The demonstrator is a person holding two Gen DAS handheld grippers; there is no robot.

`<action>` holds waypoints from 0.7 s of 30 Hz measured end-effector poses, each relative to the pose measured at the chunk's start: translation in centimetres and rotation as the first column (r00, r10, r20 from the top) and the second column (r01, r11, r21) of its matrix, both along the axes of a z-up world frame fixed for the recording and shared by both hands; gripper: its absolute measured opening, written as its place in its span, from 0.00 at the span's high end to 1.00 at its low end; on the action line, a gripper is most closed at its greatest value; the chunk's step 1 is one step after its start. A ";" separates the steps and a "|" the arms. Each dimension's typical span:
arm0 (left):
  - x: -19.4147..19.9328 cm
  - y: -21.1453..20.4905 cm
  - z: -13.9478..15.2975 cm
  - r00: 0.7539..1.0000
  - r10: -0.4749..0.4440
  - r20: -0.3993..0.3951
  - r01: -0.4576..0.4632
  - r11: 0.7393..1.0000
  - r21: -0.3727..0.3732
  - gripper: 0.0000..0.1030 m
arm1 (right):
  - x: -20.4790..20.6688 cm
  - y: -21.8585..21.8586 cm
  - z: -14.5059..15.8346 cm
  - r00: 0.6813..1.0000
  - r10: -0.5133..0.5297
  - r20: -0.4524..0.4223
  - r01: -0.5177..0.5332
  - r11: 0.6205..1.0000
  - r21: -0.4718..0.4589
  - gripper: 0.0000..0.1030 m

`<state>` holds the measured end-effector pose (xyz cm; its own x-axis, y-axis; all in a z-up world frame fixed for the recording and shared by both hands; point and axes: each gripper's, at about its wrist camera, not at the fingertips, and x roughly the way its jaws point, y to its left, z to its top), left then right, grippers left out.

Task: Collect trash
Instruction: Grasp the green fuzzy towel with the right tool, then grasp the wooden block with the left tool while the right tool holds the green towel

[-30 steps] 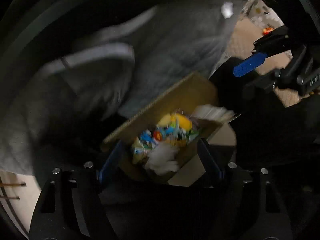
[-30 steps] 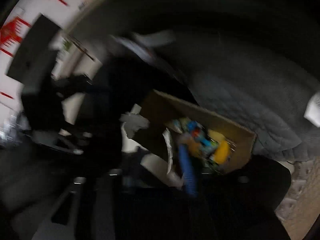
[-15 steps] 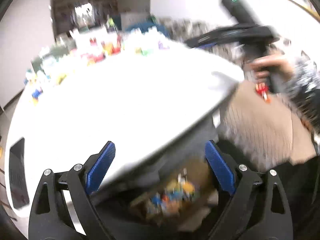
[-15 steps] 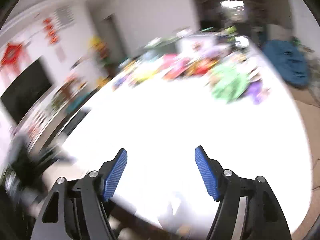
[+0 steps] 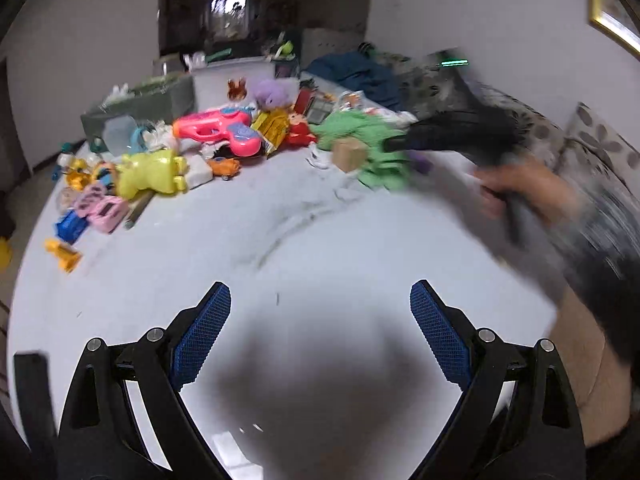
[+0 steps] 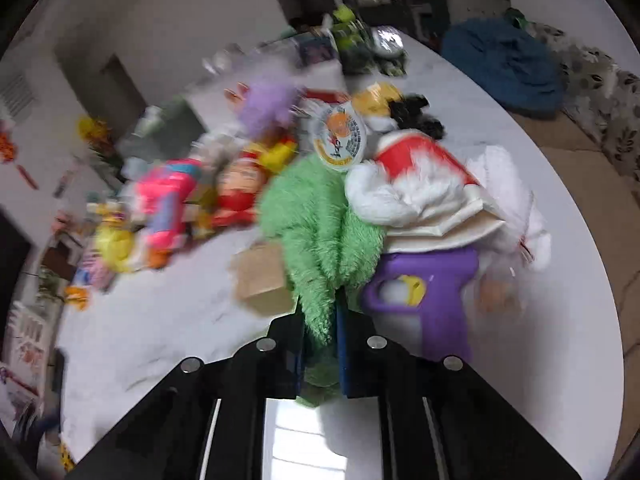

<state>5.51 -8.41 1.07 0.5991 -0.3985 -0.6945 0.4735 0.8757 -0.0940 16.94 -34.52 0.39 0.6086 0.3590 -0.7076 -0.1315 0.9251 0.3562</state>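
My right tongs (image 6: 320,344) are closing on a fuzzy green plush (image 6: 320,232), a hanging lobe of which sits squeezed between the two blue pads. That plush lies at the near edge of a toy heap on the white surface (image 6: 540,320), touching a small tan cardboard box (image 6: 262,276) on its left and a purple toy gun (image 6: 436,300) on its right. Above the purple gun rests a white-and-red plush (image 6: 424,184), with a round printed lid (image 6: 340,136) just behind the green one.

From the left wrist view I see the same heap from farther back (blurred on its right side): the green plush (image 5: 360,140), the tan box (image 5: 349,154), a pink toy gun (image 5: 218,130) and a yellow-green plastic figure (image 5: 154,170), all towards the far side of the surface (image 5: 280,240). My left tongs (image 5: 320,320) stand wide apart with nothing between them, above a bare stretch of the surface. A hand (image 5: 524,188) grips the black handle of the right tool beside the green plush.
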 end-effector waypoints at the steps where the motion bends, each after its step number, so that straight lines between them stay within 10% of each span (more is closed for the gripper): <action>1: 1.3 -0.7 -0.2 1.000 0.008 -0.009 -0.008 1.000 -0.001 0.13 | -2.4 -0.4 1.5 0.998 0.028 0.049 -0.030 0.999 0.041 0.89; 10: 11.7 -11.4 -2.2 0.998 0.011 -0.054 -0.007 0.997 0.078 0.13 | -17.6 -4.5 12.0 0.932 0.074 0.356 -0.111 0.990 0.083 0.88; 21: 7.4 -14.2 -0.6 0.995 -0.078 0.061 0.072 0.993 0.096 0.13 | -23.4 -9.8 13.5 0.880 -0.031 0.474 -0.018 0.995 0.098 0.87</action>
